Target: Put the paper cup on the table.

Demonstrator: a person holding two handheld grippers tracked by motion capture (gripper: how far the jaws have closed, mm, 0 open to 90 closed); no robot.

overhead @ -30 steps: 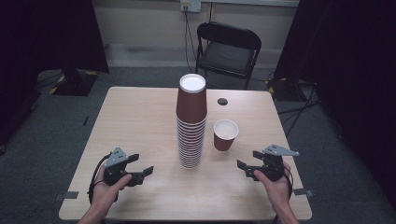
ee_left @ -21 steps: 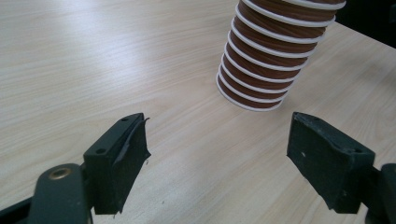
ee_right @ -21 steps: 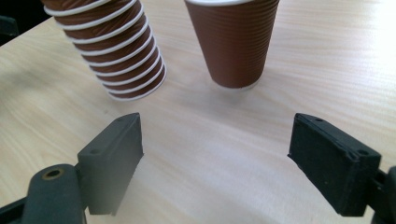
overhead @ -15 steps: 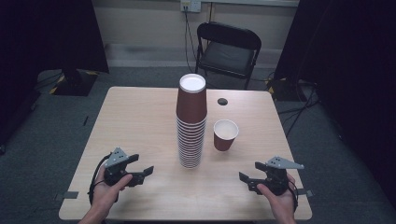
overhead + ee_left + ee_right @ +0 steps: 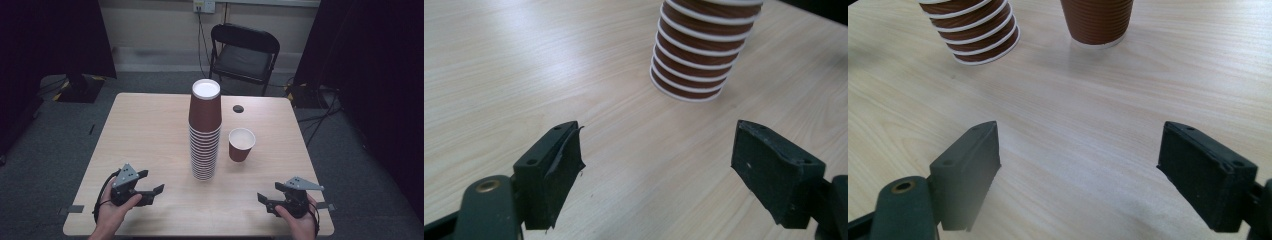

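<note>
A tall stack of brown paper cups (image 5: 204, 131), upside down with white rims, stands at the middle of the wooden table (image 5: 150, 130). A single brown cup (image 5: 241, 144) stands upright just right of it. My left gripper (image 5: 150, 184) rests open near the front left edge, with the stack's base (image 5: 696, 65) ahead of its jaws. At the front right, my right gripper (image 5: 266, 200) is open and holds nothing; the stack's base (image 5: 979, 35) and the single cup (image 5: 1098, 20) lie ahead of it.
A small dark round disc (image 5: 238, 108) lies on the table's far side. A black folding chair (image 5: 243, 54) stands behind the table. Cables and dark curtains flank the room.
My right gripper has drawn back toward the front right corner of the table. The left gripper and the cups have stayed put.
</note>
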